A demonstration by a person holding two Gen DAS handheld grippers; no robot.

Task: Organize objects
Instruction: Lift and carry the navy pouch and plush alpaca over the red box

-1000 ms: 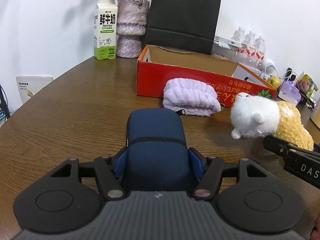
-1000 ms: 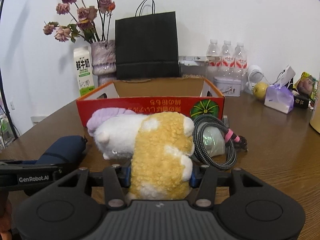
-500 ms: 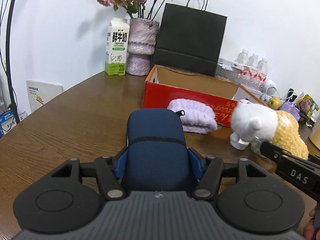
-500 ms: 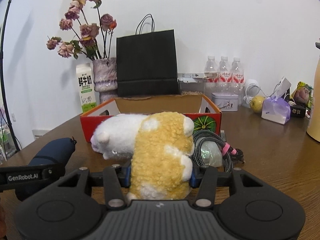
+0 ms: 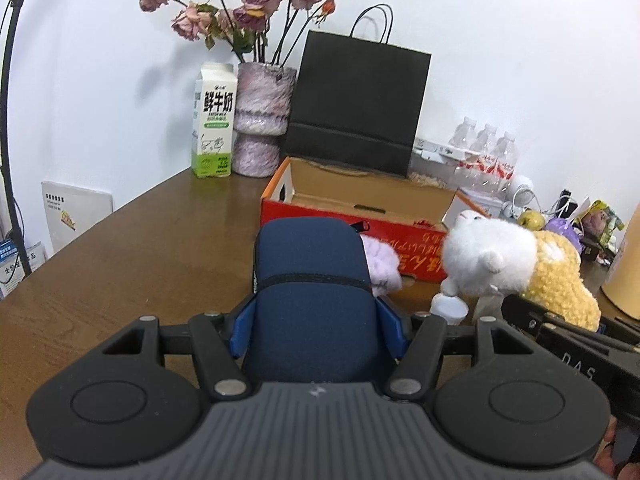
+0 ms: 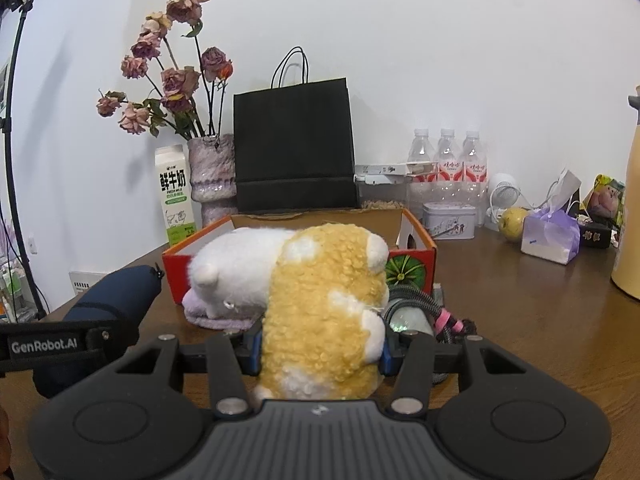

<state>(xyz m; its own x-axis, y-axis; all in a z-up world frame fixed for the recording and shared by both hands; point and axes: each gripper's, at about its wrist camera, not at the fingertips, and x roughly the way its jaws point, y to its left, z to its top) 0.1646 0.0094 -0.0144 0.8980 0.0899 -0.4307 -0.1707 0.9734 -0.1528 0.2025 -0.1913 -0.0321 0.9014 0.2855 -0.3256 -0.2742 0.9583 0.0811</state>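
Now, left wrist view: our left gripper (image 5: 316, 320) clenched the navy pouch (image 5: 310, 280), raised before the red box (image 5: 352, 220); we should clear its near wall before lowering.
Right wrist view: our right gripper (image 6: 320, 350) clenched the plush toy (image 6: 320, 304) near the box; open room lay rightward on the table (image 6: 520, 312).

Readable markings:

- Milk carton (image 5: 213, 120), upper left of the left wrist view, beside the vase: large Chinese characters 鲜牛奶; smaller print beneath is too small to read there. On the same carton in the right wrist view, "FRESH MILK" stands under the characters.
- Left gripper (image 6: 52, 346), lower left of the right wrist view: "GenRobot.AI" in white on its side.
- Right gripper (image 5: 576, 360), lower right of the left wrist view: letters "DAS".
- Red box (image 5: 420, 256), centre: upside-down orange characters, not legible.
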